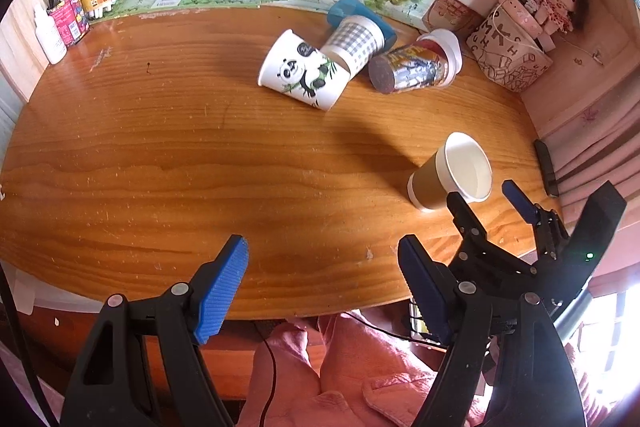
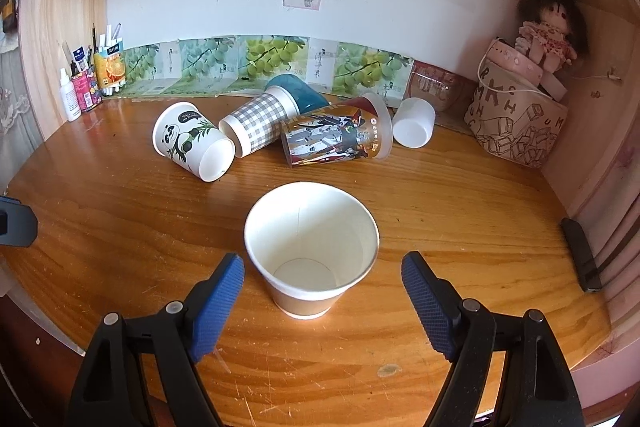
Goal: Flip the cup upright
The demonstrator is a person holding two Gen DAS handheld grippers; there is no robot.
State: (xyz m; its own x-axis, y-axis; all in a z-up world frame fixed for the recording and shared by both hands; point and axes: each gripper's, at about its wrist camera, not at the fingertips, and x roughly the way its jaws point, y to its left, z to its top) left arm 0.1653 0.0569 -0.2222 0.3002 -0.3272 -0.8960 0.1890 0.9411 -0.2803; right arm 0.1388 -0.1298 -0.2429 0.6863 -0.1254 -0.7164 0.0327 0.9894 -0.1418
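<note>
The brown paper cup (image 2: 311,251) stands upright on the wooden table (image 2: 120,211), with its open mouth facing up and its white inside empty. It is directly in front of the right gripper (image 2: 322,301), between the lines of the two blue pads (image 2: 218,301), but the pads do not touch it; the jaws are spread wide and hold nothing. In the left wrist view the same cup (image 1: 448,173) is seen at the right side of the table, just beyond the tips of the right gripper (image 1: 486,197). The left gripper (image 1: 324,285) is near the front edge of the table, well apart from the cup, its jaws also spread and empty. Further back several other cups lie on their sides close together: a panda cup (image 2: 192,143), a checked cup (image 2: 256,125), a picture cup (image 2: 336,139) and a white cup (image 2: 414,123).
</note>
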